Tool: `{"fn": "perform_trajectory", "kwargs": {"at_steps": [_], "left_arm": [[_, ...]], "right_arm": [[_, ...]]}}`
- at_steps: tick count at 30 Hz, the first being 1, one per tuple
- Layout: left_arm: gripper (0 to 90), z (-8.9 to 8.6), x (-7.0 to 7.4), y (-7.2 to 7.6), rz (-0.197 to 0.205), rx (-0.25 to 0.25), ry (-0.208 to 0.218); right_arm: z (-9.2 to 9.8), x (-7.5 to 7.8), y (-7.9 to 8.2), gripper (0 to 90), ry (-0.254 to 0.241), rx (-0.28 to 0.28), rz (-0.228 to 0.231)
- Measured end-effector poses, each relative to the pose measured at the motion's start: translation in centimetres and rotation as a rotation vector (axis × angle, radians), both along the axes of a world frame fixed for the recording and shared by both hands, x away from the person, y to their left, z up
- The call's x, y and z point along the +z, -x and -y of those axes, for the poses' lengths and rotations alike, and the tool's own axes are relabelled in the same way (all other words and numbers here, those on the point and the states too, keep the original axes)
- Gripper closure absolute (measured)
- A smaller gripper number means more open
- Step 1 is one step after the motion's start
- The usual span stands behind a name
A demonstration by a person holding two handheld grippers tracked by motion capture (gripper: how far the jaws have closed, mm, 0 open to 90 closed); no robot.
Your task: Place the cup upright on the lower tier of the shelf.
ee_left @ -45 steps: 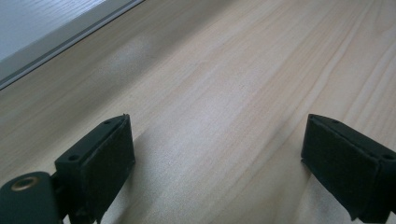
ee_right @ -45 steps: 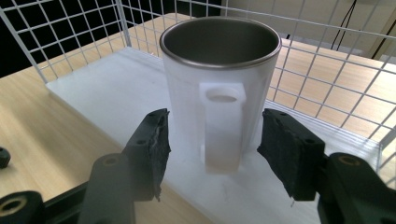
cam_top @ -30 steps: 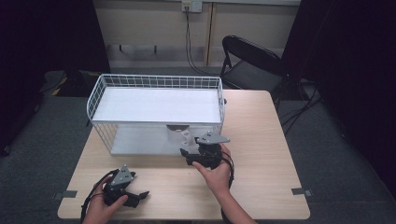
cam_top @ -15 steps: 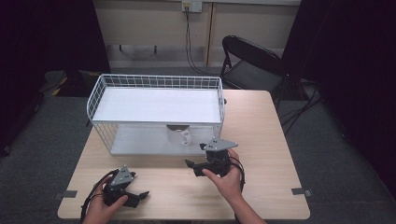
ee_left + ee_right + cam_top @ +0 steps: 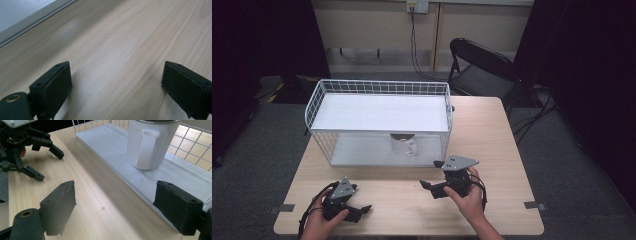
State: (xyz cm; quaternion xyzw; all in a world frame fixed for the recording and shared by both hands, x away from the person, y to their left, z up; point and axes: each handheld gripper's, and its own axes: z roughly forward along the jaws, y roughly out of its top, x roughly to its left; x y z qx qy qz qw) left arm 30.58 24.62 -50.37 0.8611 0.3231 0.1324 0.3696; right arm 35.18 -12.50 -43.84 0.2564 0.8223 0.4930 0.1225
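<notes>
Since a second ago our right gripper [image 5: 435, 176] has pulled back from the white mug [image 5: 404, 144] toward our side of the bench [image 5: 492, 135], and its fingers [image 5: 58, 206] have just been opening, with nothing between them. Now they are spread wide over the bare wood, just in front of the mug. The mug stands upright on the lower white shelf [image 5: 357, 152] of the wire rack [image 5: 379, 107], under the top shelf, near the front edge. From the right gripper view, the mug [image 5: 150, 142] shows its handle to us. Our left gripper [image 5: 360, 210] is well apart from the mug, down near our edge of the bench, on the left. Its fingers [image 5: 53, 86] are spread wide too, and they hold nothing.
</notes>
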Motion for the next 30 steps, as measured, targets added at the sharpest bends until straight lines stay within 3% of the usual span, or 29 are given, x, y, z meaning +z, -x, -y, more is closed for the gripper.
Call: {"fn": "perform_trajectory", "kwargs": {"at_steps": [30], "left_arm": [[8.6,0.0,0.0,0.0,-0.001,-0.001,-0.001]], "right_arm": [[6.0,-2.1,0.7,16.5,0.036,-0.027,-0.024]]}}
